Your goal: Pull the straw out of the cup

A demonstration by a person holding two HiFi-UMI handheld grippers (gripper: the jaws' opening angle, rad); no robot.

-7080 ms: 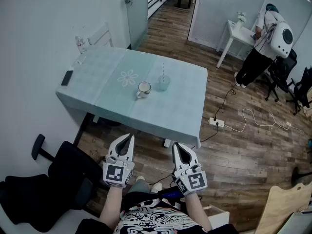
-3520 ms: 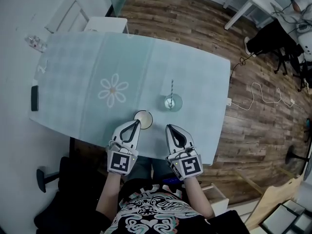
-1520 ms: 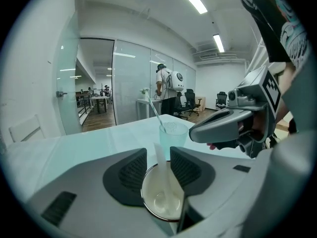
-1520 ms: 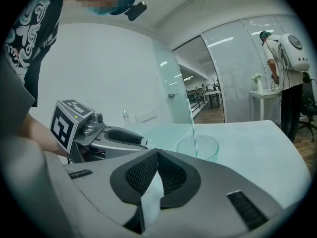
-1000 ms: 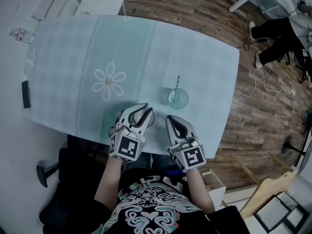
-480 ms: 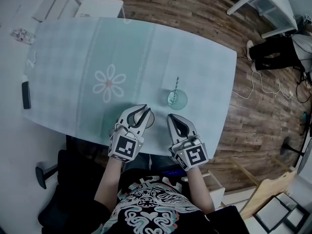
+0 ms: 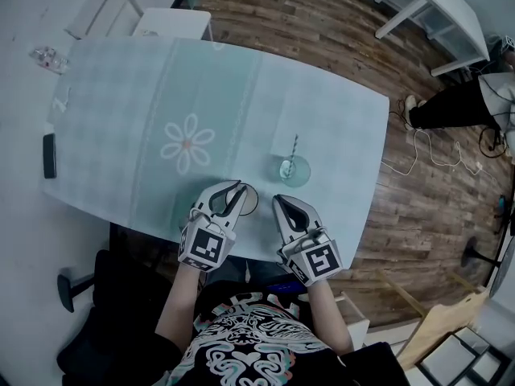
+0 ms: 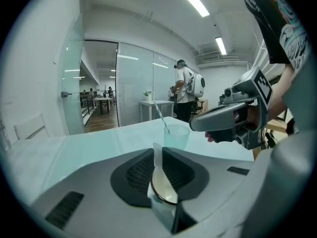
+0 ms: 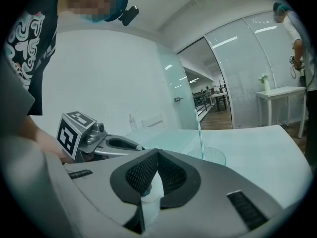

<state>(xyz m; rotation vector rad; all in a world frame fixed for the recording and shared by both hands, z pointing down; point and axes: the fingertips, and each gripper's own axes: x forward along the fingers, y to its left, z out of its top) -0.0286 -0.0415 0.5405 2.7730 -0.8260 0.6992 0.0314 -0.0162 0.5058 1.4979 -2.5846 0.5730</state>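
A clear glass cup (image 7: 291, 169) with a striped straw (image 7: 294, 145) stands on the pale teal table (image 7: 121, 111), near its front right. The left gripper view shows the cup (image 8: 176, 135) and straw (image 8: 159, 114) just ahead. A white mug (image 7: 245, 199) stands to the cup's left. My left gripper (image 7: 240, 190) is shut on the mug's wall, and the mug's rim (image 8: 164, 188) shows between the pads. My right gripper (image 7: 280, 202) is shut and empty, a little short of the cup (image 9: 208, 155). From there the straw (image 9: 199, 135) rises straight ahead.
A black phone (image 7: 49, 155) lies near the table's left edge, with a small bottle (image 7: 44, 55) at the far left corner. A black office chair (image 7: 88, 284) stands below the table's front edge. A person (image 7: 471, 99) is by a white side table (image 7: 430, 2) at the right.
My left gripper's jaws have drawn in from a wider stance onto the mug's wall. The right gripper has stayed where it was, shut.
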